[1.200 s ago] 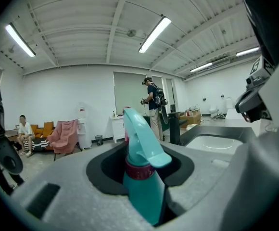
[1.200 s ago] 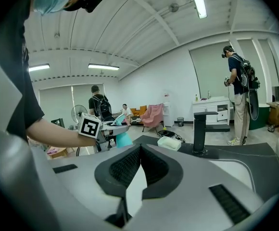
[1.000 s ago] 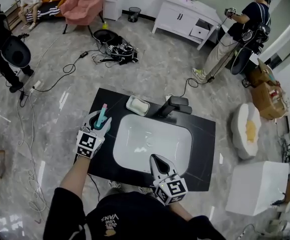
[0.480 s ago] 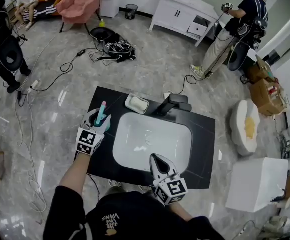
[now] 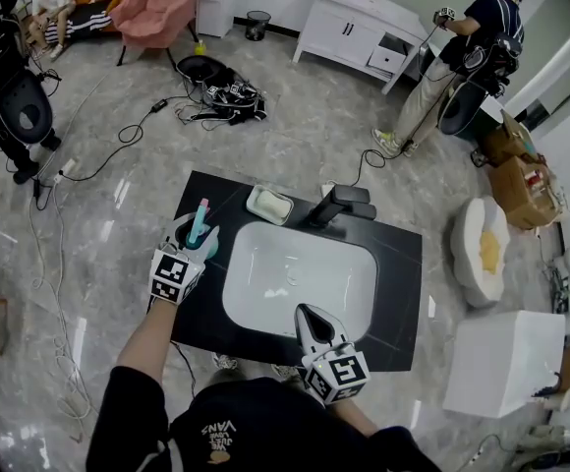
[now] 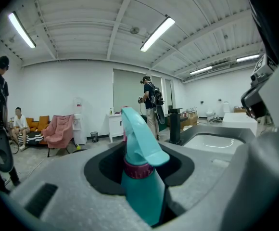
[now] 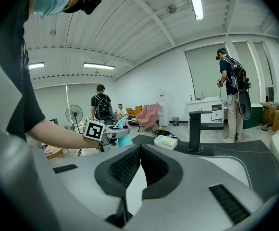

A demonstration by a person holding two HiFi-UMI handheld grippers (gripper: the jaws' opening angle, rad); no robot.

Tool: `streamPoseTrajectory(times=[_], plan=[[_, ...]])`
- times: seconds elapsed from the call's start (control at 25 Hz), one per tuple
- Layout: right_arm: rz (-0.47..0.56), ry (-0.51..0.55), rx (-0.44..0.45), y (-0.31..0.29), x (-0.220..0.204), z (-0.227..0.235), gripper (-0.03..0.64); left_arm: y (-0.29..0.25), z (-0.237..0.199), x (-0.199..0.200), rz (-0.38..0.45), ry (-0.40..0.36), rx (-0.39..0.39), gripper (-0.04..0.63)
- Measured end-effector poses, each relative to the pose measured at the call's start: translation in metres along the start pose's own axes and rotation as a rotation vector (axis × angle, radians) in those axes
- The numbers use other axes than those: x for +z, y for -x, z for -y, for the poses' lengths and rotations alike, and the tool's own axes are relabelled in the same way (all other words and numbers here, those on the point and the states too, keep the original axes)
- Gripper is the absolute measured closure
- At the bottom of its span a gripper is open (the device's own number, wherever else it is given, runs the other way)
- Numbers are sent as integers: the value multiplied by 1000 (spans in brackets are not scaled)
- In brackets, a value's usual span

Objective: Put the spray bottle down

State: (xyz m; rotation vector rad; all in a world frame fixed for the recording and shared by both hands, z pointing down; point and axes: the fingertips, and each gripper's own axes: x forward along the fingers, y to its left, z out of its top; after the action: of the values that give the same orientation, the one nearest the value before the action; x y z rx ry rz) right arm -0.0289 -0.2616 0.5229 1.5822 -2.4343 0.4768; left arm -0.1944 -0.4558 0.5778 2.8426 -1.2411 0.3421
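Observation:
A teal spray bottle (image 5: 199, 226) with a pink nozzle tip stands upright between the jaws of my left gripper (image 5: 194, 236), over the left end of the black countertop (image 5: 404, 285). In the left gripper view the bottle (image 6: 140, 186) fills the gap and both jaws press its neck and body. Whether its base touches the counter is hidden. My right gripper (image 5: 308, 313) hangs over the front rim of the white basin (image 5: 265, 293), jaws together with nothing between them. Its own view shows the tips (image 7: 140, 147) meeting, with the left gripper (image 7: 111, 134) and the bottle (image 7: 123, 139) beyond.
A black faucet (image 5: 342, 206) stands behind the basin, with a white soap dish (image 5: 270, 206) to its left. Cables (image 5: 128, 136) and bags (image 5: 234, 99) lie on the floor beyond. A person (image 5: 462, 57) stands by a white cabinet (image 5: 364, 32).

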Motion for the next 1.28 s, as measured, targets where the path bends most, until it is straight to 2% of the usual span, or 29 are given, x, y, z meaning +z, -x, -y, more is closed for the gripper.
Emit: streamPoseTrajectory(times=[0.08,0.2,0.32,0.52,0.88,1.28], plan=[[-2,3,-1,0,-1,0,614,-1,1,-2,-5,-6,-9,432],[-3,7,3,0,-2,-1,614,-2,2,-5,-12,1,-10,339],[2,6,4,0,-1,0,614,-3,1,-7,-17,16,1,296],[5,6,13,2,-1,1,614,-1,1,-11,-30,25,17,264],[14,15,29,9,2,3,614,13,5,-16,-48,38,56,242],[13,38,110,11,3,2,614,52,12,-15,-40,54,133,244]])
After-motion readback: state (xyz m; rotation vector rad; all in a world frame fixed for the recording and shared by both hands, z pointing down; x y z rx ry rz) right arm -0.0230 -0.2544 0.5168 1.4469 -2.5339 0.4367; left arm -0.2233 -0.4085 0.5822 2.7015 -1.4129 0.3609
